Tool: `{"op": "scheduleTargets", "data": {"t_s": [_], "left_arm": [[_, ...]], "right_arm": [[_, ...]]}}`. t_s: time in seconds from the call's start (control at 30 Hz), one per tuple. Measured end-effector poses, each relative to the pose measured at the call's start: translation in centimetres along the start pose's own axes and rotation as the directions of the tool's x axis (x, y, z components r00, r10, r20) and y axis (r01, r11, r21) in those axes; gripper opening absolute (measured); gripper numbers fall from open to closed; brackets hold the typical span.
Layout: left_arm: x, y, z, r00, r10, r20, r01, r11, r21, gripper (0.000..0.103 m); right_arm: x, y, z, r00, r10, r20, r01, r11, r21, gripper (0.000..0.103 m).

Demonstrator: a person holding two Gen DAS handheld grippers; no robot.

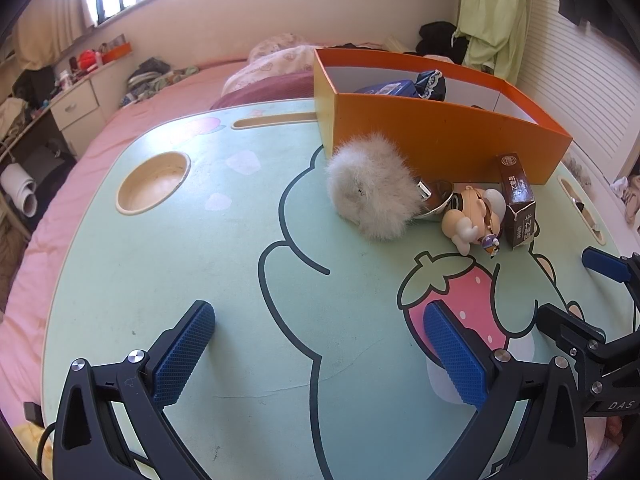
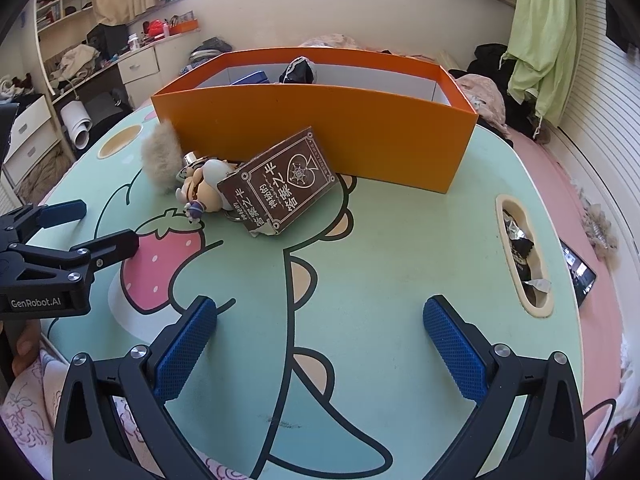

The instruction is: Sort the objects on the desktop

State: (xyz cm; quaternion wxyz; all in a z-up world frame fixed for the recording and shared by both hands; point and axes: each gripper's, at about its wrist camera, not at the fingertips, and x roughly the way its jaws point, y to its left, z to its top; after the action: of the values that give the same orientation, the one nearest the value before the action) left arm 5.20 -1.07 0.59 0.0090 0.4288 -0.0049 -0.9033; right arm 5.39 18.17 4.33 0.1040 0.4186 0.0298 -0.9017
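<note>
Now we hold our left gripper (image 1: 320, 344) and right gripper (image 2: 320, 340) low over the green table (image 1: 200, 260), both spread wide, pinching nothing. Ahead, clustered together, we see the fluffy pompom (image 1: 370, 196), toy figure (image 1: 474, 216) and brown card box (image 2: 280, 184). Just beyond them stands the orange bin (image 2: 320, 128).

Mint-green cartoon-print table (image 2: 400, 272) stood over a pink bed (image 1: 168, 100). Orange box (image 2: 320, 128) sat along its far edge. Touching the box front: white fluffy pompom (image 1: 370, 196), a metal piece (image 1: 438, 200), a small figurine (image 1: 474, 216) and a brown card box (image 2: 280, 188), clustered together. A slot (image 2: 524, 256) at the right edge held crumpled wrappers.
</note>
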Motion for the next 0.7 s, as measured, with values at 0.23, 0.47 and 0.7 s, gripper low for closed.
{"op": "scheduleTargets", "data": {"t_s": [0.23, 0.47, 0.7], "left_arm": [[0.01, -0.02, -0.02, 1.000, 0.000, 0.000, 0.000, 1.000, 0.000, 0.103], [0.02, -0.03, -0.05, 1.000, 0.000, 0.000, 0.000, 1.000, 0.000, 0.103], [0.03, -0.04, -0.06, 1.000, 0.000, 0.000, 0.000, 1.000, -0.001, 0.103]], "right_arm": [[0.02, 0.08, 0.01, 1.000, 0.000, 0.000, 0.000, 1.000, 0.000, 0.103], [0.02, 0.11, 0.03, 1.000, 0.000, 0.000, 0.000, 1.000, 0.000, 0.103], [0.03, 0.16, 0.04, 1.000, 0.000, 0.000, 0.000, 1.000, 0.000, 0.103]]}}
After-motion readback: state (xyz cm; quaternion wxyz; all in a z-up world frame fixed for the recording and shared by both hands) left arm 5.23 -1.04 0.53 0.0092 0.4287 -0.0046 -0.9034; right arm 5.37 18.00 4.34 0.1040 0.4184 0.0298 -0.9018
